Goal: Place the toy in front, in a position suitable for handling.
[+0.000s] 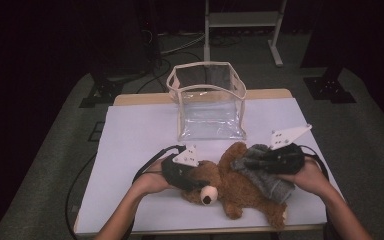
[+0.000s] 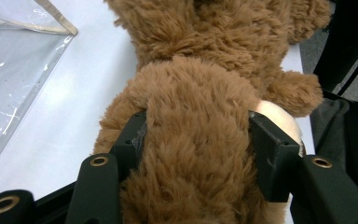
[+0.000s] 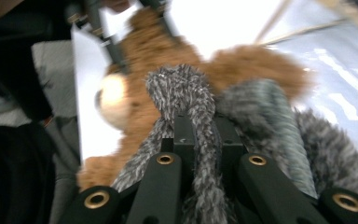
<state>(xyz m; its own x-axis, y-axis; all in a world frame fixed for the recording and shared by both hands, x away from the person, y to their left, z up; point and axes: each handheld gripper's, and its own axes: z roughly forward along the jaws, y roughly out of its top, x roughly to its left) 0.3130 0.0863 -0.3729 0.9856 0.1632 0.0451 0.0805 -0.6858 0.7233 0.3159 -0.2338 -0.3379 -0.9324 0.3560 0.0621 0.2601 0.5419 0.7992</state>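
Bear (image 1: 230, 182) lies lower centre, long axis slanting toward lower right. Left gripper (image 1: 187, 176) clamps head; right gripper (image 1: 252, 164) pinches grey sweater (image 1: 270, 180) over body. Bag (image 1: 207, 102) above, centre.

A clear plastic bag (image 1: 207, 107) stands open on the white table (image 1: 130, 145) — a metal frame (image 1: 242, 20) beyond.

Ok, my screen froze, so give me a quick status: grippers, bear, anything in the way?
Left gripper shut on teddy bear. Right gripper shut on grey knit garment over the bear. Clear bag stands open behind, apart.
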